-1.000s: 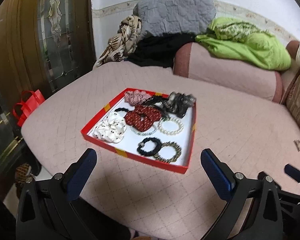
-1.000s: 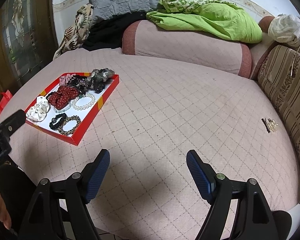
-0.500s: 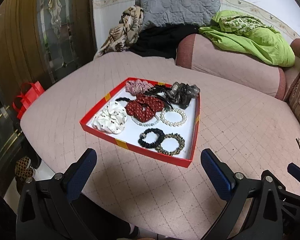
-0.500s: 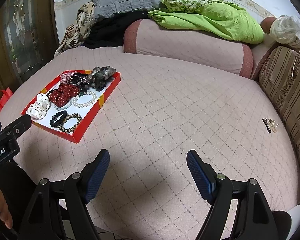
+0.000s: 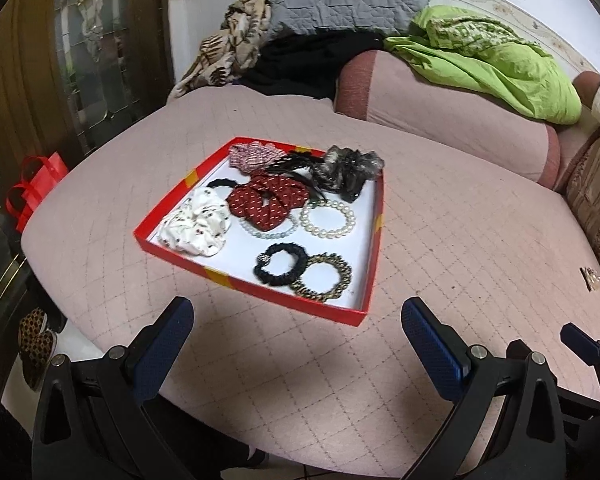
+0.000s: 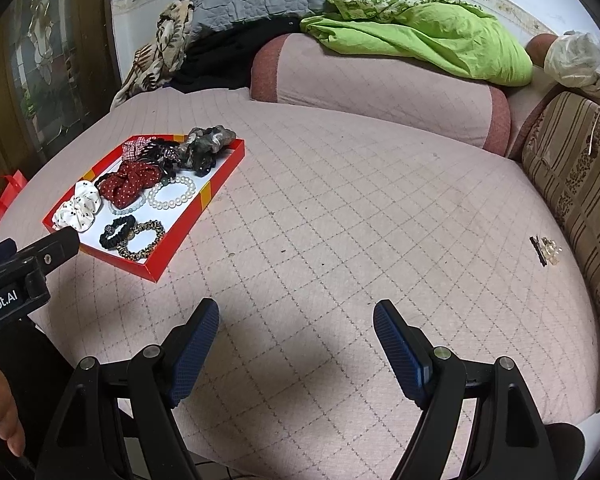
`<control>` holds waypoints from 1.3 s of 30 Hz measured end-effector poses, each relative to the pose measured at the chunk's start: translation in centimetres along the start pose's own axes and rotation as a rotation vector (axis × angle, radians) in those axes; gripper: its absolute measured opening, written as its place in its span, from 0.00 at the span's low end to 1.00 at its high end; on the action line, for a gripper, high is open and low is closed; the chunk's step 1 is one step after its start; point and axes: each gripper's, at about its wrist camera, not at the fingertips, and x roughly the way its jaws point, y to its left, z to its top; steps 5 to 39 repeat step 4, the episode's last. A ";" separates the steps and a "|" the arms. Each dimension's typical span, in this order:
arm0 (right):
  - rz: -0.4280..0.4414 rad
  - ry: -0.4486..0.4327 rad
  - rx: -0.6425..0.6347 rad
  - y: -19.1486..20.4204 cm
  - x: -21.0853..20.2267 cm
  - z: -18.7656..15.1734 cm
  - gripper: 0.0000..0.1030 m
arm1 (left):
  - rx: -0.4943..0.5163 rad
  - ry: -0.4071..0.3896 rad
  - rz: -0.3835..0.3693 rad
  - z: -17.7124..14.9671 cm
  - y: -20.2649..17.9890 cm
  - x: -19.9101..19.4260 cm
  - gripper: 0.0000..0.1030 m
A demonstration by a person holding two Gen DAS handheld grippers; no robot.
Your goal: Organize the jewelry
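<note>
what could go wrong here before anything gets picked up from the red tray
The red scrunchie lies over the pale bead bracelet and touches the pearl bracelet, so lifting one may drag another. The black scrunchie and gold chain bracelet overlap near the red tray rim. The small hair clip lies far off by the sofa edge, easy to miss.

The left gripper [image 5: 296,332], black-framed with blue textured pads, hangs with its jaws spread wide and nothing between them, tilted downward above the near edge of the pink quilted bed [image 5: 460,240]. The matching right gripper [image 6: 296,332] is likewise wide apart and empty, angled down beside it. A hand [image 6: 0,412] shows at the right view's lower left edge.
</note>
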 end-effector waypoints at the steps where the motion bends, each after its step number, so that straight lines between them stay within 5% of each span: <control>1: 0.000 0.001 0.004 -0.2 0.1 0.0 0.81 | 0.008 0.000 -0.004 0.1 -0.3 0.0 1.00; 39: -0.003 0.008 0.021 -1.0 0.4 0.3 0.81 | 0.054 -0.006 -0.023 0.7 -1.6 -0.1 1.00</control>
